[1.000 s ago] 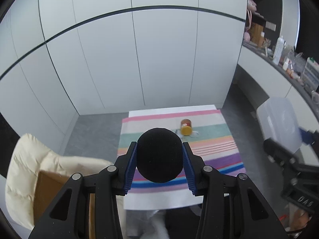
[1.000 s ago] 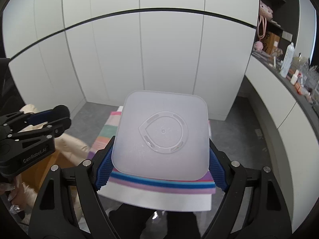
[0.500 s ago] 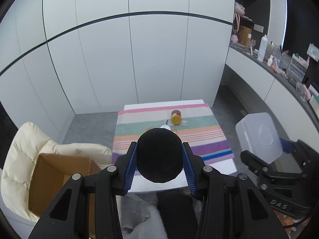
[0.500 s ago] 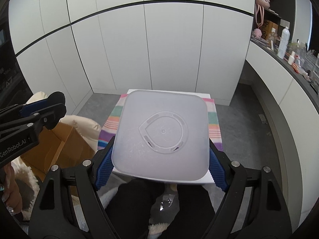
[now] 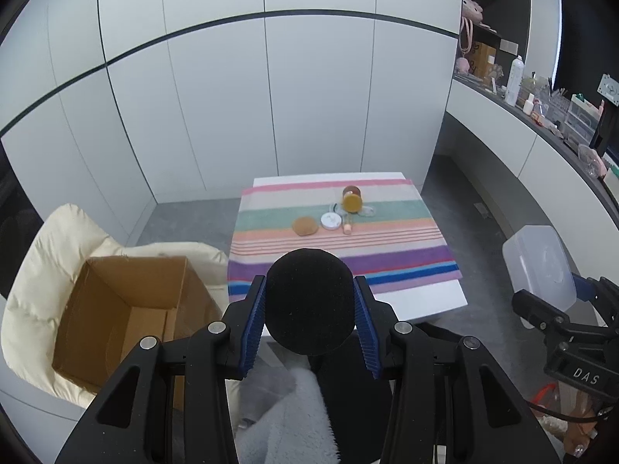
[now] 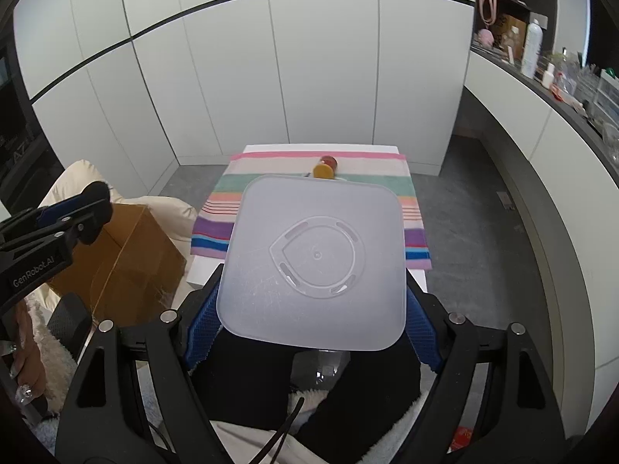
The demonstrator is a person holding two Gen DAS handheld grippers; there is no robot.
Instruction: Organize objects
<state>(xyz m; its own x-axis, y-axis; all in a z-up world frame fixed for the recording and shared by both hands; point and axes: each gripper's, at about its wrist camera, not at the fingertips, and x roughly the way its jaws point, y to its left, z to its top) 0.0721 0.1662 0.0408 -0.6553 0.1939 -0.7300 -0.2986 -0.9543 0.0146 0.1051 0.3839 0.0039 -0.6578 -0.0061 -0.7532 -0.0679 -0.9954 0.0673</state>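
My left gripper (image 5: 309, 321) is shut on a black round sponge (image 5: 308, 301) held well short of the striped cloth (image 5: 340, 247). My right gripper (image 6: 315, 319) is shut on a translucent square plastic container (image 6: 315, 259), whose flat face fills the right wrist view; the same container (image 5: 539, 270) shows at the right of the left wrist view. On the cloth lie a brown puff (image 5: 305, 226), a white round case (image 5: 331, 220), a small pink tube (image 5: 347, 226) and an orange-lidded jar (image 5: 352, 201) on its side.
An open cardboard box (image 5: 127, 309) sits on a cream padded chair (image 5: 42, 270) left of the small white table (image 5: 433, 301). White cupboard doors stand behind the table. A cluttered dark counter (image 5: 549, 123) runs along the right. A person's dark-trousered legs are below the grippers.
Both grippers have drawn back from the table, which looks smaller and farther. The cardboard box and the small items on the cloth have come into view. Both grips are unchanged.
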